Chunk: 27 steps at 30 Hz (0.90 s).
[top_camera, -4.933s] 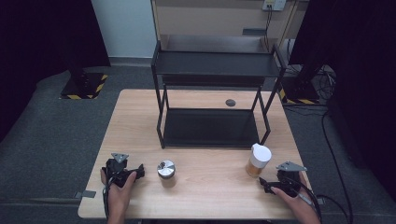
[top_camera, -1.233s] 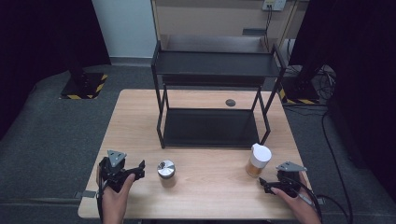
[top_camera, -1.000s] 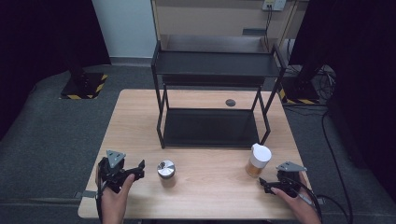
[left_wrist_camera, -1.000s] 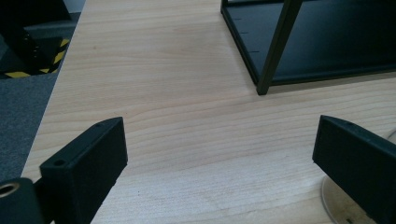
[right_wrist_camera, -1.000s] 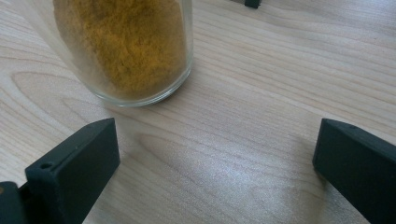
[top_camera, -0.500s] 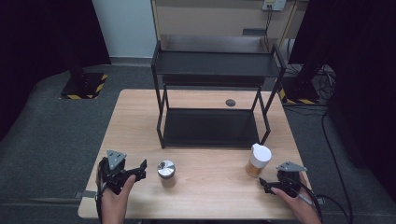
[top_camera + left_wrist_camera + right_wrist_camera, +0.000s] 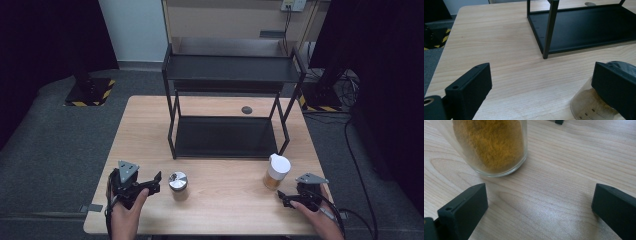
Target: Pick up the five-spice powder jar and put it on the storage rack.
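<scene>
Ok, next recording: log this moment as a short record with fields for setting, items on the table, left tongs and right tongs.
setting: wooden table with a black two-tier rack at the back
items: jar with a silver lid; white-lidded jar of orange powder
left tongs: open, close beside the silver-lidded jar, not gripping it
right tongs: open, just short of the powder jar, not touching it
</scene>
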Each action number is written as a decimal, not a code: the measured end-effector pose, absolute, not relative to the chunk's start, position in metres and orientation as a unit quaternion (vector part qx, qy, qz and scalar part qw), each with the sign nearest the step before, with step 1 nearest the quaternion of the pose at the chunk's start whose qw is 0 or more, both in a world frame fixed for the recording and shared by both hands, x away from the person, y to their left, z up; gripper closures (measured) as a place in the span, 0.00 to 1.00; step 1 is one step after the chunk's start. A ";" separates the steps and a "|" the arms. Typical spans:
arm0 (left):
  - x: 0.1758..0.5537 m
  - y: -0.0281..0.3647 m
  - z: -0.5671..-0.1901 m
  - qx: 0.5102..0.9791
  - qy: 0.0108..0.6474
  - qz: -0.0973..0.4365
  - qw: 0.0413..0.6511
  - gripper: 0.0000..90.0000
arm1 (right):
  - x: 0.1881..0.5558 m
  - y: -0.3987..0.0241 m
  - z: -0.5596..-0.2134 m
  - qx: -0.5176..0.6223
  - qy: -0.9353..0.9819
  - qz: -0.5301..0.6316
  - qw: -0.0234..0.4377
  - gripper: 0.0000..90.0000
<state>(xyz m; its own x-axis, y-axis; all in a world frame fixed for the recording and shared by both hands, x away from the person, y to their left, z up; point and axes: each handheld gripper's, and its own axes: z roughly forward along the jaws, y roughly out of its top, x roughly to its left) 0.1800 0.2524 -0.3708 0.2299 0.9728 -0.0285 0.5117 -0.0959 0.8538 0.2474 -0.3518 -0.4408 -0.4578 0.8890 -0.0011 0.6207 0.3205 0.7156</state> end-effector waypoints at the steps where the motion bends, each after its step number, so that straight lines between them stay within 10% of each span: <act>1: 0.180 0.251 -0.371 0.681 0.545 0.292 0.391 0.02 | 0.247 -0.352 -0.441 0.480 0.787 0.331 0.203 0.02; 27: 0.176 0.229 -0.367 0.705 0.511 0.280 0.405 0.02 | 0.248 -0.352 -0.441 0.479 0.787 0.331 0.202 0.02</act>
<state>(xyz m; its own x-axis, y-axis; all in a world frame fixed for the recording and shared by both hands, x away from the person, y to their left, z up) 0.1756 0.2287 -0.3674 0.3218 0.9466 -0.0193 0.4940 -0.1505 0.8563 0.2475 -0.3520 -0.4408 -0.4588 0.8885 -0.0012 0.6203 0.3212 0.7156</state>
